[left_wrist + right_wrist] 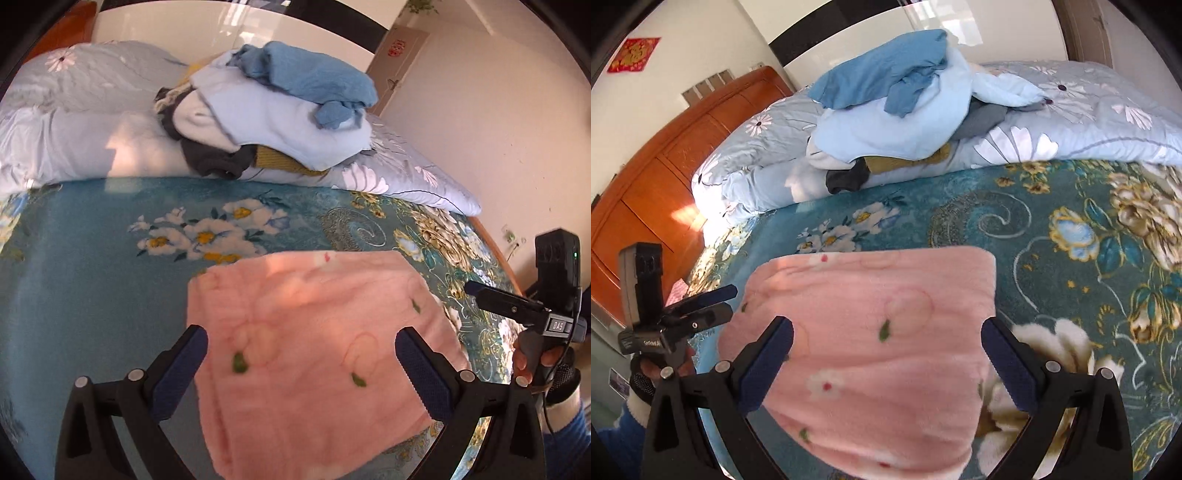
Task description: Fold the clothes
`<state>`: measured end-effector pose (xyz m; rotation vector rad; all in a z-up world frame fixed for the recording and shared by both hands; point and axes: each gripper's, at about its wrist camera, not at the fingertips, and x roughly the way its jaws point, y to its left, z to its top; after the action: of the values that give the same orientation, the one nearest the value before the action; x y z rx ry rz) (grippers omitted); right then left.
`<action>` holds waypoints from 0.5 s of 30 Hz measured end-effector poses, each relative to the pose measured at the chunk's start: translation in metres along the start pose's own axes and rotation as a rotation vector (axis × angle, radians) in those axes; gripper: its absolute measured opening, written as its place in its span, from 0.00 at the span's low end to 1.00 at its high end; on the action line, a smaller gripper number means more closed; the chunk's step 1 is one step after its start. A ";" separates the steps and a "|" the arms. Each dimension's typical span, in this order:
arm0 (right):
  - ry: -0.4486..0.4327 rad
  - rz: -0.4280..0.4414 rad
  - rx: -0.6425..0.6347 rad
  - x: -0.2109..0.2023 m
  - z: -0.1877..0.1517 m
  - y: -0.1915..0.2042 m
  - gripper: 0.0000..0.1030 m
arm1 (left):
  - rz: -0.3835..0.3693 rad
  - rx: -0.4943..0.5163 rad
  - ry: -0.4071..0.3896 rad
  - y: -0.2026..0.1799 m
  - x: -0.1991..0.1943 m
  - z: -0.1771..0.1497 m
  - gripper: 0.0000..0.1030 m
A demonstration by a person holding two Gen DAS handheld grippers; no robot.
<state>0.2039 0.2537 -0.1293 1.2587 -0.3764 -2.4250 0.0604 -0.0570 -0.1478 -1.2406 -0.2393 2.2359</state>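
Note:
A pink fleece garment [314, 325] [871, 295] with small flower prints lies folded into a rough rectangle on the teal floral bedspread [92, 258] [1052, 206]. My left gripper [301, 365] hovers over its near-left part, open wide, with nothing between the blue pads. Over the near-right part my right gripper [888, 354] is just as open and holds nothing. Each gripper shows side-on in the other's view: the right one [476, 290] at the garment's right edge, the left one [716, 302] at its left edge, each held by a hand.
A pile of unfolded clothes [280, 103] [894, 110], blue, pale blue, grey and mustard, rests on the rolled pale floral quilt [74, 140] [1089, 122] at the back. A wooden headboard [665, 177] stands on the left. The bed's wooden edge [495, 251] runs along the right, by the wall.

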 end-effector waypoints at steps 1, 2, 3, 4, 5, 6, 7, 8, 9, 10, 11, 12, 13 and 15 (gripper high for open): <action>0.010 0.014 0.036 -0.001 -0.007 -0.010 0.99 | -0.004 -0.042 0.010 0.012 -0.001 -0.006 1.00; 0.019 0.027 0.073 -0.001 -0.015 -0.021 0.99 | -0.005 -0.095 0.039 0.027 0.005 -0.012 1.00; 0.035 0.039 0.131 0.002 -0.023 -0.033 0.99 | -0.003 -0.152 0.082 0.040 0.012 -0.018 1.00; 0.051 0.050 0.189 0.006 -0.031 -0.046 0.99 | -0.019 -0.213 0.133 0.051 0.022 -0.026 1.00; 0.069 0.089 0.251 0.012 -0.038 -0.057 0.99 | -0.066 -0.265 0.167 0.061 0.031 -0.032 1.00; 0.087 0.129 0.314 0.018 -0.046 -0.067 0.99 | -0.123 -0.323 0.185 0.071 0.039 -0.038 1.00; 0.103 0.176 0.366 0.025 -0.052 -0.074 0.99 | -0.152 -0.381 0.198 0.079 0.046 -0.042 1.00; 0.113 0.204 0.407 0.032 -0.056 -0.078 0.99 | -0.185 -0.428 0.207 0.086 0.051 -0.046 1.00; 0.120 0.217 0.423 0.038 -0.058 -0.079 0.99 | -0.213 -0.452 0.212 0.088 0.055 -0.048 1.00; 0.127 0.230 0.439 0.043 -0.060 -0.080 0.99 | -0.240 -0.476 0.217 0.090 0.059 -0.051 1.00; 0.130 0.235 0.435 0.048 -0.059 -0.077 0.99 | -0.252 -0.473 0.219 0.090 0.061 -0.051 1.00; 0.134 0.240 0.430 0.052 -0.058 -0.074 0.99 | -0.264 -0.456 0.222 0.087 0.063 -0.049 1.00; 0.138 0.244 0.426 0.057 -0.057 -0.071 0.99 | -0.272 -0.438 0.226 0.084 0.066 -0.048 1.00; 0.135 0.275 0.415 0.066 -0.053 -0.064 0.99 | -0.284 -0.423 0.240 0.079 0.072 -0.045 1.00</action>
<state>0.1993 0.2785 -0.2322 1.4168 -0.9825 -2.0789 0.0369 -0.0869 -0.2575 -1.5651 -0.7726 1.8267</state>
